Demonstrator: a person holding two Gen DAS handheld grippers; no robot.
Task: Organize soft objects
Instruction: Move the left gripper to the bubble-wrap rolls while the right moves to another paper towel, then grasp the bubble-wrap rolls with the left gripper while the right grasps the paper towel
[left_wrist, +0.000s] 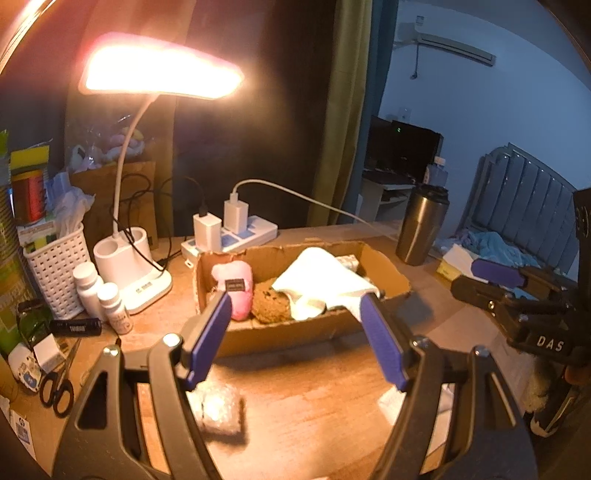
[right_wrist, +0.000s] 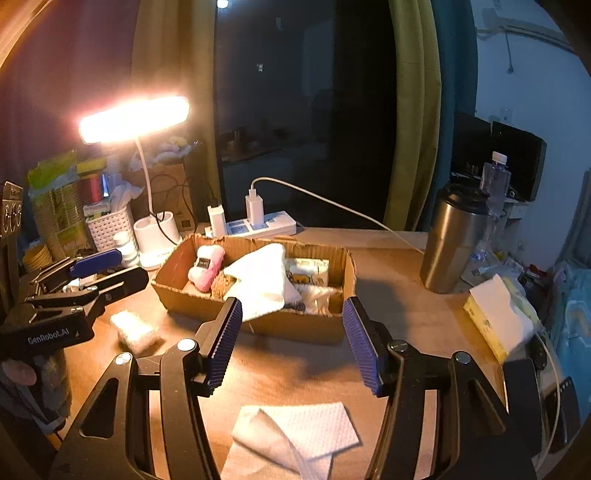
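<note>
- Left gripper (left_wrist: 295, 301): ribbed blue pads spread wide, holding nothing, aimed at the cardboard box (left_wrist: 317, 328).
- Right gripper (right_wrist: 291, 310): also wide apart and empty.
- In the box: pink yarn skein (left_wrist: 236, 284), brown knitted ball (left_wrist: 271, 304), soft white cloth (left_wrist: 321, 280) draped over the front rim.
- Only the right view shows a dimpled paper towel (right_wrist: 295, 435) flat on the wooden table (right_wrist: 295, 365).
- Only the left shows a blurred wrapped pack (left_wrist: 221, 410) under the fingers.

open desk (right_wrist: 295, 369) before the box (right_wrist: 295, 326); lamp (right_wrist: 135, 118) overhangs left.
</note>
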